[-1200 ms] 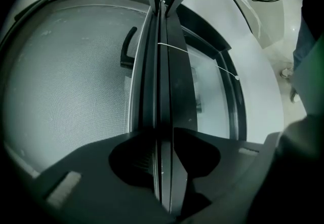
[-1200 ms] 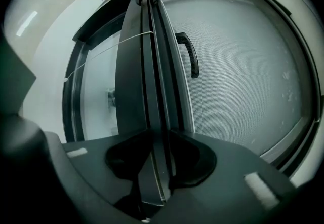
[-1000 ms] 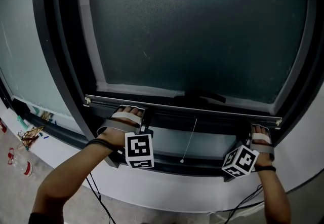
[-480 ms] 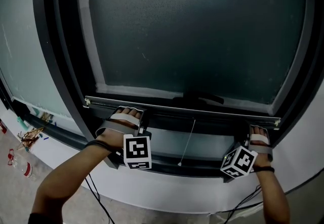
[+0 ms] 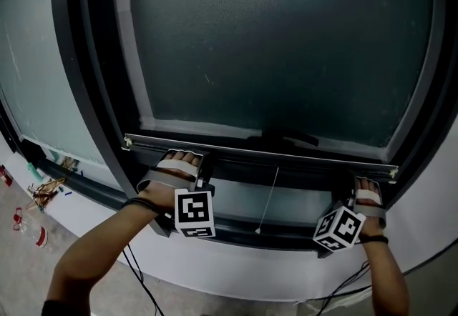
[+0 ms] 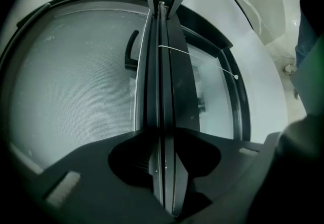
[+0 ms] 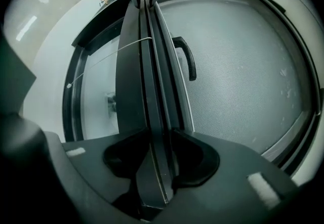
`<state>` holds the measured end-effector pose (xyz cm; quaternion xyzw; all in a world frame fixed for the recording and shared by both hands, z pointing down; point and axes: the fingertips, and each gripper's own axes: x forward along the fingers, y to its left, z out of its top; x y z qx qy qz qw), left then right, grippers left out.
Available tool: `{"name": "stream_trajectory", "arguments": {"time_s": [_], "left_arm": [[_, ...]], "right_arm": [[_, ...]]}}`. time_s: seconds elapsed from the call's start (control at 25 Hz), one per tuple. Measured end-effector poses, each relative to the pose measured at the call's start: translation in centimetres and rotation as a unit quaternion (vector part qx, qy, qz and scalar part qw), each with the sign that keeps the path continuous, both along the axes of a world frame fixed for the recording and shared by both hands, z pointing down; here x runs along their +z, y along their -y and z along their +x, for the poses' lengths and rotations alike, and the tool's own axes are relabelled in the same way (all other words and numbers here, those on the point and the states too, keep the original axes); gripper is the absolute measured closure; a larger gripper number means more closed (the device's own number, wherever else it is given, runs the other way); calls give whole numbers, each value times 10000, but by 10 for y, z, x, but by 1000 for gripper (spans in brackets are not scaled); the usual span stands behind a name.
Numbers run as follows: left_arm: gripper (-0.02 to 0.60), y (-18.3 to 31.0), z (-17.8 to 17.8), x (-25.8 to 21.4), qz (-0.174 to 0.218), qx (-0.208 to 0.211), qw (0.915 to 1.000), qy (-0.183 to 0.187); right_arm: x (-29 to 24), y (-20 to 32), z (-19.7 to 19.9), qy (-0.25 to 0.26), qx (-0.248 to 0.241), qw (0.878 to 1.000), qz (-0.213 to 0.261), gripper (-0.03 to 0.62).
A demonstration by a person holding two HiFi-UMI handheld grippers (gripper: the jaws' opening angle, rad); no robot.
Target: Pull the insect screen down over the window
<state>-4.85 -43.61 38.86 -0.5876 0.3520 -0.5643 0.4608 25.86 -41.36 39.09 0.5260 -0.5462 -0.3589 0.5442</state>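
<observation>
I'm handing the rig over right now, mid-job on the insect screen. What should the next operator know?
Left gripper: jaws have just been opening; the screen's bottom bar sits between them, grip apparently loosened.
Right gripper: same, at the bar's other end.
Done: mesh covers most of the window; the bar is low, pull cord hanging below it.
Left: a strip of pane shows between bar and lower frame. If the bar must reach it, regrip and pull down; otherwise withdraw.
</observation>
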Motion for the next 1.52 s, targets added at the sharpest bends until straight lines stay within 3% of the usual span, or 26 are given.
{"name": "stream_trajectory", "arguments": {"time_s": [0.32, 0.6, 0.64, 0.72, 0.88, 1.0, 1.24, 1.32, 1.52], "left_arm": [[477, -19, 3, -10, -46, -368, 9967, -729], [562, -54, 15, -14, -218, -621, 9817, -1789], [565, -60, 17, -13, -236, -621, 9790, -1930], [565, -74, 21, -10, -283, -587, 9735, -2191], [566, -105, 24, -5, -389, -523, 9619, -2655], [565, -131, 25, -12, -528, -430, 9426, -3269], [563, -192, 14, -19, -1069, -320, 8832, -4555], [563, -216, 9, -18, -1279, -307, 8635, -4870], [563, -275, -3, -16, -1542, -249, 8243, -5442]], "right_arm": [[-7, -12, -3, 588, -195, 9981, -25, 444], [-15, -25, -2, 1266, -235, 9916, 79, 442], [-18, -28, -2, 1419, -231, 9895, 159, 454], [-24, -36, -5, 1723, -231, 9843, 294, 562], [-24, -66, -27, 2315, -309, 9720, 237, 572], [-25, -97, -52, 2810, -327, 9590, 160, 588], [-19, -167, -117, 3807, -426, 9237, -35, 588], [-16, -192, -140, 4120, -504, 9097, -109, 588], [-8, -253, -183, 4935, -548, 8674, -329, 588]]}}
